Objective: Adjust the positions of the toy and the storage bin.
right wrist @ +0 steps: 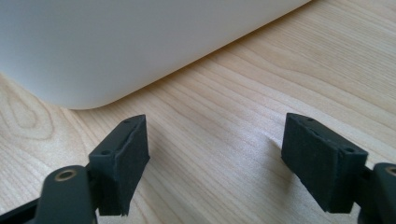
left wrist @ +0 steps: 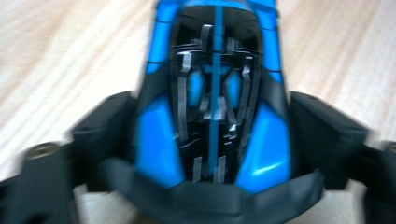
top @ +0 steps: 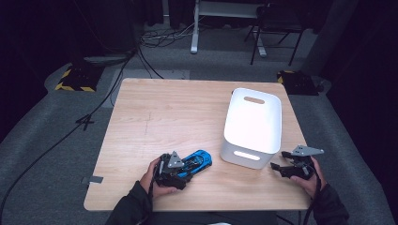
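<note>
A blue and black toy car (top: 199, 159) lies on the wooden table (top: 159, 112) near its front edge, nose pointing toward the white bin (top: 233, 123). My left gripper (top: 187, 168) is shut on the car's rear. In the left gripper view the two black pads press against the sides of the car (left wrist: 212, 70), with my left gripper (left wrist: 215, 135) straddling its tail. My right gripper (top: 278, 160) rests open at the bin's near right corner. In the right gripper view my right gripper (right wrist: 217, 158) holds nothing, and the bin's wall (right wrist: 116, 42) stands just ahead.
The white bin stands upright on the right half of the table, with handle slots in its end walls. Bare wood spreads across the left and far parts. Beyond the table are floor cables, a chair and a desk leg.
</note>
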`<state>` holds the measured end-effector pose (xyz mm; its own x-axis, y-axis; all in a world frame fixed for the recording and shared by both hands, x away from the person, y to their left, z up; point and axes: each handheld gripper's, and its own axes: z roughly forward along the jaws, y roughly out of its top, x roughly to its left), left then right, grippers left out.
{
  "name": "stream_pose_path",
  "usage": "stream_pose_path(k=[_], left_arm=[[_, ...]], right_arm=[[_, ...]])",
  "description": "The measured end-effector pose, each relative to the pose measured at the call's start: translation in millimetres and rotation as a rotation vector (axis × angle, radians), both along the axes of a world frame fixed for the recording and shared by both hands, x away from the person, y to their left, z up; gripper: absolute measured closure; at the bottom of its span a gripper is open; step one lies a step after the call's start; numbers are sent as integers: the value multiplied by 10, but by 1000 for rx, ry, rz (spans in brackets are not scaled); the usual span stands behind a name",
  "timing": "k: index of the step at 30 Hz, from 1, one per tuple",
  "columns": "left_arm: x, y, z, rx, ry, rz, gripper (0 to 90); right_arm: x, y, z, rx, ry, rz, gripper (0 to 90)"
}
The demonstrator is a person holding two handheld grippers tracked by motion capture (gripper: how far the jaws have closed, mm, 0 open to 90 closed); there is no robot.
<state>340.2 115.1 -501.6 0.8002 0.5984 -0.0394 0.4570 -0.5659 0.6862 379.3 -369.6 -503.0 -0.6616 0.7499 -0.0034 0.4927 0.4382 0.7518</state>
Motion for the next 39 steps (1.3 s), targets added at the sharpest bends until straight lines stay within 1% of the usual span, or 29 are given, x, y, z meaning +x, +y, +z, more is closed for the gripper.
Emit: stream_pose_path(k=[1,2,3,5,6,7,8,9,10,11,12,13,14,15,16,17,18,20,22,23,27,29,30,31,32,34,37,38,39], left_arm=[[-1,1,1,3,-2,-3,228],[-2,0,1,3,-2,-3,228],[0,3,1,3,-3,-5,229],[0,5,1,2,-3,-7,231],[4,13,3,5,-7,-19,231],[9,35,5,8,-14,-28,234],[9,35,5,8,-14,-28,234],[0,38,-2,-3,-7,-27,234],[1,55,3,6,-16,-32,234],[-6,64,5,9,-4,-35,235],[-6,78,4,6,-17,-38,235],[-10,85,1,4,-8,-43,235],[-10,85,1,4,-8,-43,235],[-10,94,2,5,-19,-41,235],[-14,105,3,6,-16,-42,235],[-14,105,3,6,-16,-42,235],[-15,104,2,5,-12,-41,235],[-16,103,0,3,-6,-41,235],[-16,103,0,3,-6,-41,235],[-16,103,0,4,-6,-41,235],[-16,103,0,3,-6,-41,234],[-14,104,1,5,-6,-43,235],[-14,104,1,5,-5,-43,234],[-14,104,1,5,-5,-43,234],[-14,104,0,5,-5,-43,234],[-14,104,0,5,-5,-43,234],[-15,104,0,5,-5,-43,234],[-15,104,0,5,-5,-43,234],[-15,104,0,5,-5,-43,234]], right_arm=[[-3,-10,4,13,1,-6,272],[-3,-10,4,13,1,-6,272],[-3,-29,15,21,-15,-34,304],[-1,-48,41,38,-25,-45,321],[-1,-48,41,38,-25,-45,321],[18,-65,80,-3,-67,-61,334],[18,-65,80,-3,-67,-61,334],[31,-74,108,4,-70,-77,336],[54,-103,136,27,-71,-74,351],[113,-107,184,44,-70,-55,354],[127,-89,194,43,-65,-51,354],[149,-74,197,46,-70,-30,354],[149,-74,197,46,-70,-30,354],[170,-57,197,54,-69,-13,354],[214,-24,188,46,-71,2,347],[214,-24,188,46,-71,2,347],[249,-8,185,40,-69,15,334],[285,14,184,43,-74,11,319],[309,27,179,44,-86,20,332],[334,58,162,24,-93,26,330],[351,84,147,36,-100,46,331],[355,118,150,28,-106,68,334],[364,163,158,25,-103,76,333],[364,163,158,25,-103,76,333],[384,192,178,54,-91,86,332],[392,203,189,60,-92,88,332],[417,252,237,97,-93,97,337],[427,315,251,99,-88,105,336],[427,315,251,99,-88,105,336]])
